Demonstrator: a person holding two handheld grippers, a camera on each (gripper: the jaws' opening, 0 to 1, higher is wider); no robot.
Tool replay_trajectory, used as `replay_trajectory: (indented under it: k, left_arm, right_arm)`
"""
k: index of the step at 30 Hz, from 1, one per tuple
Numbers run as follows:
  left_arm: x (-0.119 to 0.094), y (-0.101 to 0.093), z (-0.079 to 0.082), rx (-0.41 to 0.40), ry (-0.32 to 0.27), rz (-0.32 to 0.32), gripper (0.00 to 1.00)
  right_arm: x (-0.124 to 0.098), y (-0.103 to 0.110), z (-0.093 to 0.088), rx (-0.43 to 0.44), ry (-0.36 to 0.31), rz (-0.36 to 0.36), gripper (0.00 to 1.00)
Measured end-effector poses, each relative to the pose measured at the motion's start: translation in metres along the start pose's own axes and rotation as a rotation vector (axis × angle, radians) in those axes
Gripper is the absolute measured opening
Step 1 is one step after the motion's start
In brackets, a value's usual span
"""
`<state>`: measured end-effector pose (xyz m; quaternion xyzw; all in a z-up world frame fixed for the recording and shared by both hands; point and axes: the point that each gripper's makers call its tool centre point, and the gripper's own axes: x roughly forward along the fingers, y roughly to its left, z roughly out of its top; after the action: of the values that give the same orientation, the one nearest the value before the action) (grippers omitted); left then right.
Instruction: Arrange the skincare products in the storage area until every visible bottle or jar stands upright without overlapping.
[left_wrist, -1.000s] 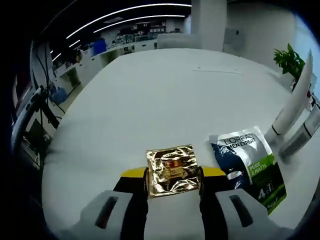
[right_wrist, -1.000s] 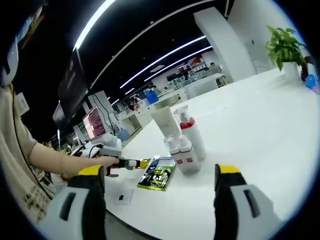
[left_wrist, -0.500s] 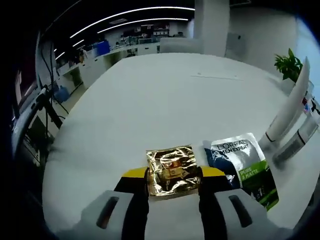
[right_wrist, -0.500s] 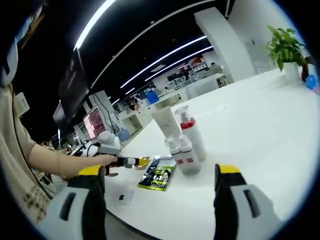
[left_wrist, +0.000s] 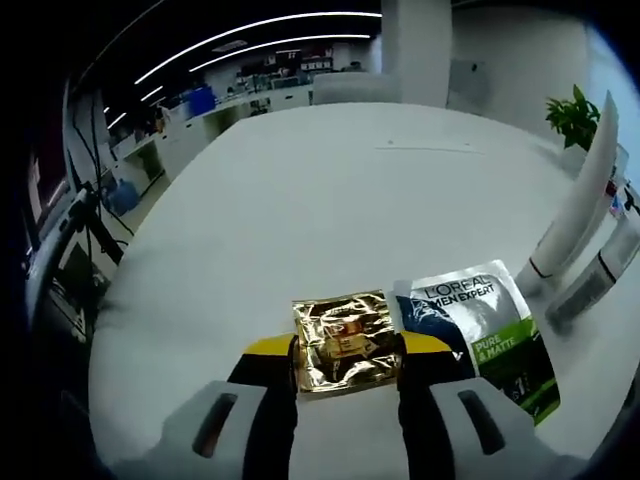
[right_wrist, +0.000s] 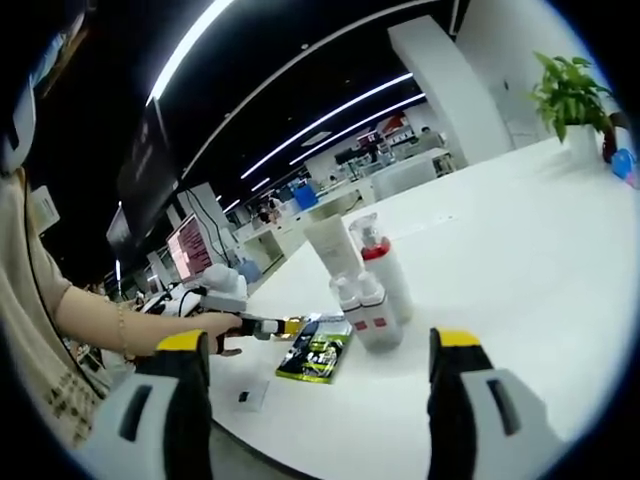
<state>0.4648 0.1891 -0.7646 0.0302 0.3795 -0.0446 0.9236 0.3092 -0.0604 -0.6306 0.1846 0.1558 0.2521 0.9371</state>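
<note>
On the white tabletop (left_wrist: 300, 200) | left claw (left_wrist: 348, 352) clenched on gold sachet (left_wrist: 345, 340), just beside green-and-white sachet (left_wrist: 480, 325) | right claw (right_wrist: 320, 350) released, apart from upright bottles (right_wrist: 372, 290) | right gripper view: person's hand (right_wrist: 205, 325).

both low over table (left_wrist: 330, 200), facing

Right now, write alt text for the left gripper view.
The left gripper clamps a crinkled gold foil sachet above a white table. A blue, white and green sachet lies flat beside it, near a white tube.
</note>
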Motion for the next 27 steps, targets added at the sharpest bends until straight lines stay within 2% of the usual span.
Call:
replay_trajectory:
  k: [11,12,22,27]
  left_arm:
    - [0.003,-0.002,-0.009,0.01,0.031,-0.001,0.36]
    - [0.003,-0.002,-0.006,0.006,0.017,-0.005,0.37]
    - [-0.004,0.001,-0.007,0.004,0.034,-0.012,0.42]
    - [-0.013,-0.003,-0.002,0.021,0.007,-0.058,0.45]
  right_arm:
    - [-0.001,-0.001,0.001,0.003,-0.007,-0.002,0.91]
    - [0.0,-0.001,0.001,0.002,-0.007,-0.002,0.91]
    - [0.0,0.001,0.001,-0.002,-0.004,-0.001,0.91]
    - [0.0,0.001,0.002,-0.003,-0.007,0.001,0.91]
